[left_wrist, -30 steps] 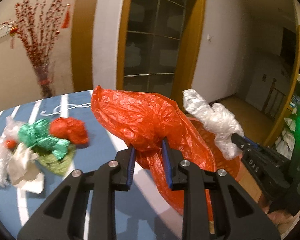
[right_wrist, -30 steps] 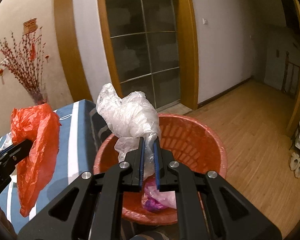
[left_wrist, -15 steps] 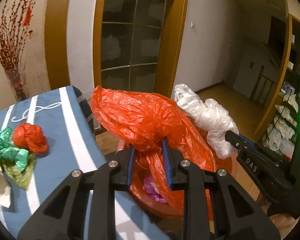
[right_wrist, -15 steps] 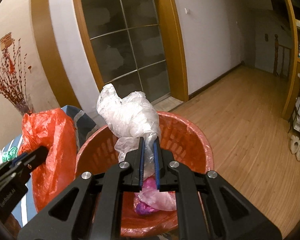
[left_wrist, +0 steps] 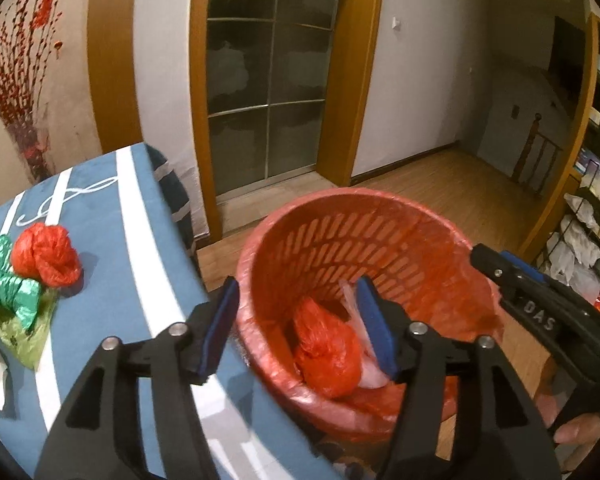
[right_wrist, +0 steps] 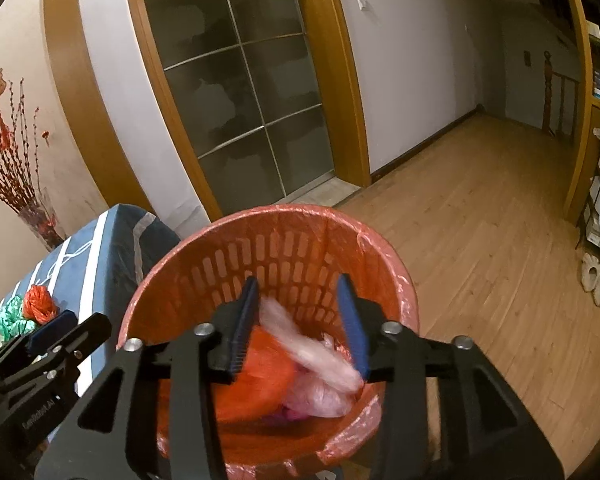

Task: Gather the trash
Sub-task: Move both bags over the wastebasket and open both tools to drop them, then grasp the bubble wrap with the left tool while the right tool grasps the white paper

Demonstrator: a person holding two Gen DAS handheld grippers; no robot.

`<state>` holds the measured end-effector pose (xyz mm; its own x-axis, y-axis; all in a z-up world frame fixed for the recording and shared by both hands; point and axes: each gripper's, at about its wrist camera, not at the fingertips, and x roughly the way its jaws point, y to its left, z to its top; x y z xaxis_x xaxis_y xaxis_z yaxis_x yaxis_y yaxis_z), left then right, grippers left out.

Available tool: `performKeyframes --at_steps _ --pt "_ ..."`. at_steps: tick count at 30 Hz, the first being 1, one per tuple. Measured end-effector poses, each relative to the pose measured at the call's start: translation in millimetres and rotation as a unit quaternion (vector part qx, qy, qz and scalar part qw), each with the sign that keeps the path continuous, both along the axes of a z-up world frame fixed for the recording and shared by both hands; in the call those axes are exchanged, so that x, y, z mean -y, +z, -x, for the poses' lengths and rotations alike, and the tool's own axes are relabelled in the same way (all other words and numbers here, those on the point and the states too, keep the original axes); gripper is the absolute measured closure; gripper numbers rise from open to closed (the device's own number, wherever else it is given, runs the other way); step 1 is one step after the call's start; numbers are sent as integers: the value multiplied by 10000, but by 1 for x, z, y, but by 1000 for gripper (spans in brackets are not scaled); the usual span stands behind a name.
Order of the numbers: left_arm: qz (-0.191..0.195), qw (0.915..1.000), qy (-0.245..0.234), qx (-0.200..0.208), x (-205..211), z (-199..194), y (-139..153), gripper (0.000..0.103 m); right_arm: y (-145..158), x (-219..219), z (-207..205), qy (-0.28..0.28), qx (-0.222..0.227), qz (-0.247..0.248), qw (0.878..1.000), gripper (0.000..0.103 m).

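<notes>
While both jaws are opening with nothing gripped — left gripper [left_wrist: 298, 330], right gripper [right_wrist: 302, 326] — dropped bags [left_wrist: 326, 354] lie below in the bin [left_wrist: 380, 216]; remaining trash [left_wrist: 46, 256] sits leftward on the bench [left_wrist: 140, 240], nearer the left.

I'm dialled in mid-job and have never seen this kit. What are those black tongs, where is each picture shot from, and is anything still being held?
There is no robot here: a person holds a two-finger tong-like gripper in each hand, with a wide-angle camera on each looking forward along the fingers.

One picture looks out from the left gripper, the other from the right gripper. Both hover over the red trash basket standing on the wooden floor beside the table.

Neither holds anything. Both sets of jaws are opening, and the red bag and the clear plastic wad are down inside the basket.

On the blue striped tablecloth remain a red plastic ball, green crumpled plastic and some pale scraps at the edge.
</notes>
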<state>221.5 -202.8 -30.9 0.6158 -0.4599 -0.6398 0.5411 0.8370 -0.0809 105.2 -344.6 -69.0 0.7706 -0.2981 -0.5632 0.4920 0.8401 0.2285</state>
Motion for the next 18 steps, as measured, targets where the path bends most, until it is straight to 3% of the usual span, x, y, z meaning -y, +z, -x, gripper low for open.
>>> performKeyframes --at_steps 8,18 --pt "-342 9982 378 303 -33 14 2 20 3 -13 2 132 -37 319 9994 26" --pt "-264 9941 955 433 -110 30 20 15 15 -63 0 508 -6 633 9967 17"
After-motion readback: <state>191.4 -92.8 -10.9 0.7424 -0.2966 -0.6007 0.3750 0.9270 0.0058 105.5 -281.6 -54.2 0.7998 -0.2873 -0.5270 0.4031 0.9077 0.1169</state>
